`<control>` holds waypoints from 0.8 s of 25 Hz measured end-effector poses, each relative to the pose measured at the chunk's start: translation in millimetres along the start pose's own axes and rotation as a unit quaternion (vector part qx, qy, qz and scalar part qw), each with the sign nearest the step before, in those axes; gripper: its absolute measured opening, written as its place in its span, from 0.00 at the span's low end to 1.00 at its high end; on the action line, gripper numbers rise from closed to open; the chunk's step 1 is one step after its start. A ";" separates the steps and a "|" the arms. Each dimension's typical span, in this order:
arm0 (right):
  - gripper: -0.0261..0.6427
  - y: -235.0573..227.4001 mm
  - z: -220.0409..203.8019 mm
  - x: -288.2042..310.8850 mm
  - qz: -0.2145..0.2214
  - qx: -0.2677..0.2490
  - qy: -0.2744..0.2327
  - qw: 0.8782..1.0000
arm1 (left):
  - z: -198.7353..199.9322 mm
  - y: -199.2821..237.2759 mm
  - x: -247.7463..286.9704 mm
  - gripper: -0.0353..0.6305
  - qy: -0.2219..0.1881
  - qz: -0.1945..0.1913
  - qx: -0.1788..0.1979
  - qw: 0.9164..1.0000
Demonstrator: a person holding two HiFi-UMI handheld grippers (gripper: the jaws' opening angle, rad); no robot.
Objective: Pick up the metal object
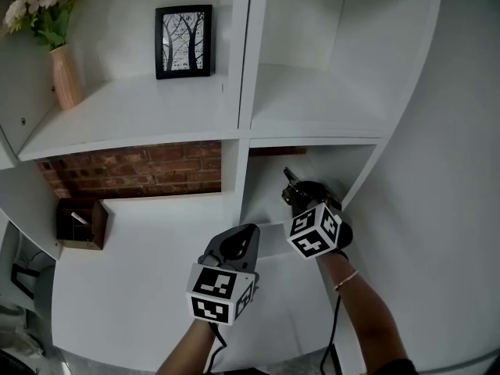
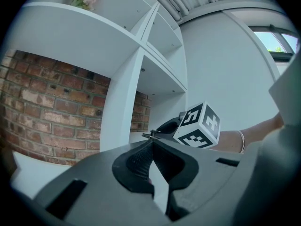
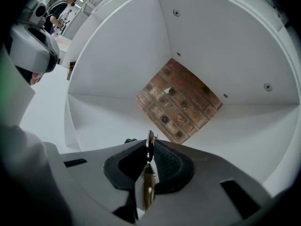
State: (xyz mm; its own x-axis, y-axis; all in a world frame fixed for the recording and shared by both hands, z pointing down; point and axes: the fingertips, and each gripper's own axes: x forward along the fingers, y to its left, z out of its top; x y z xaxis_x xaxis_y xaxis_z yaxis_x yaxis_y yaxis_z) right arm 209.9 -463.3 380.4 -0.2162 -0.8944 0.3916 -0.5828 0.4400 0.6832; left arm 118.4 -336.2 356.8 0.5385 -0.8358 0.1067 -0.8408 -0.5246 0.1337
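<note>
A white shelving unit (image 1: 242, 92) is viewed from above. The right tongs (image 1: 293, 186) are held at the front edge of the lower right compartment, just above its white surface (image 3: 108, 117), with a brick back (image 3: 178, 102) beyond. These tongs are clenched on the metal object (image 3: 147, 187). It is a thin silver piece pinched edge-on between the pads, with a brass-coloured part hanging below them. The object seems to be clear of the surface, so the pick-up is judged nearly done.

The left tongs (image 2: 151, 145) are closed on nothing, tips touching, and are held lower, near the front edge of the broad bottom surface. A framed picture (image 1: 183, 41) and a vase of flowers (image 1: 66, 76) are seen on the upper left surface. A small wooden box (image 1: 80, 223) is seen at the left edge of the bottom one.

To finish well, the grip is best kept firm, since so thin a piece could pivot between the pads. A slow, straight withdrawal past the front edge is advised, so that the hanging part is not swung against the upright divider (image 1: 234, 186).
</note>
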 end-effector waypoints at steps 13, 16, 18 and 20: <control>0.05 -5.5 7.6 -18.2 -0.043 0.007 -0.031 0.999 | 5.8 8.0 -18.0 0.06 -0.013 0.005 -0.006 1.000; 0.05 -4.8 18.0 -38.6 -0.049 0.027 -0.058 0.997 | 8.0 11.6 -24.6 0.07 -0.018 0.005 -0.007 1.000; 0.05 -2.9 25.4 -55.3 -0.052 0.053 -0.078 0.994 | 9.0 13.8 -29.4 0.07 -0.019 0.004 -0.007 1.000; 0.05 0.2 30.8 -72.3 -0.056 0.077 -0.094 0.991 | 9.9 15.1 -34.5 0.07 -0.020 0.002 -0.006 1.000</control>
State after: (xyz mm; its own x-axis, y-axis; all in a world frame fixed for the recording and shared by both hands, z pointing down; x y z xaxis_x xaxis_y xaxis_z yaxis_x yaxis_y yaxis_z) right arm 201.4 -401.0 333.3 -0.2771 -0.9424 0.1873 -0.7213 0.3328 0.6075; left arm 86.5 -316.9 345.4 0.5315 -0.8444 0.0674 -0.8425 -0.5187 0.1454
